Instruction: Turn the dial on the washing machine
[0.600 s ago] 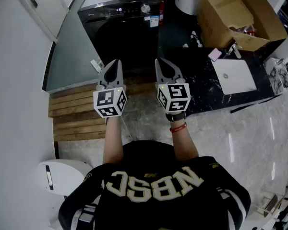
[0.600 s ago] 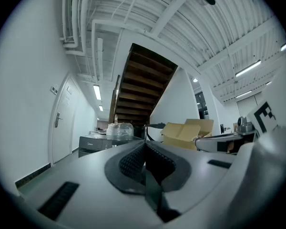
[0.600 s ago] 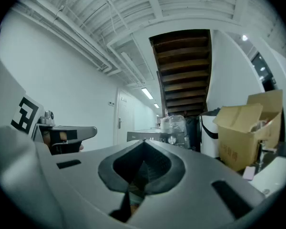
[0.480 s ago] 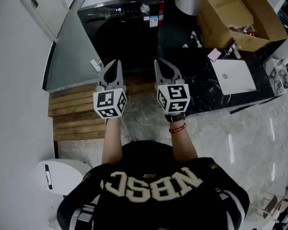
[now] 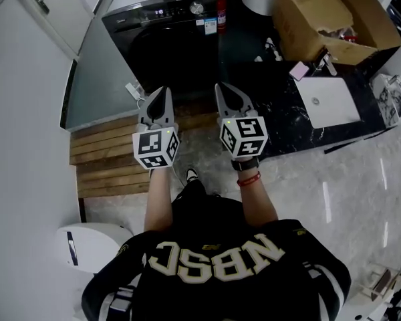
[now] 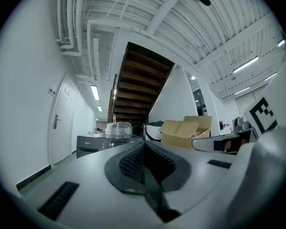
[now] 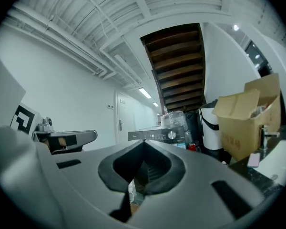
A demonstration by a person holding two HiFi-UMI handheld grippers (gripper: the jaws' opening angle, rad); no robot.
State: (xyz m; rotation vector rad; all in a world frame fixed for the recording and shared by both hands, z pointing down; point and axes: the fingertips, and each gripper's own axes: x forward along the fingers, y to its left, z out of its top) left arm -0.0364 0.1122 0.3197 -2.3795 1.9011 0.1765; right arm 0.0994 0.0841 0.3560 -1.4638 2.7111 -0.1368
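- The washing machine point(image 5: 166, 42) is the dark box at the top centre of the head view. Its dial point(image 5: 196, 7) is a small silvery knob on the control strip along the machine's upper edge, right of the lit display.
- The left gripper point(image 5: 162, 92) and right gripper point(image 5: 222, 89) sit side by side in mid-frame, both pointing up-frame at the machine and well apart from it.
- Both tongs are closed: each gripper's own view shows its pads meeting with nothing between them.
- The dial lies straight up-frame, between the two grippers' lines and a little closer to the right one.
- In the right gripper view the dial point(image 7: 171, 134) shows just above and right of the closed tips. In the left gripper view the machine sits left of the jaws, its dial too small to pick out.
- The right gripper looks better placed. It would likely have to open before straddling the knob, which faces the person.
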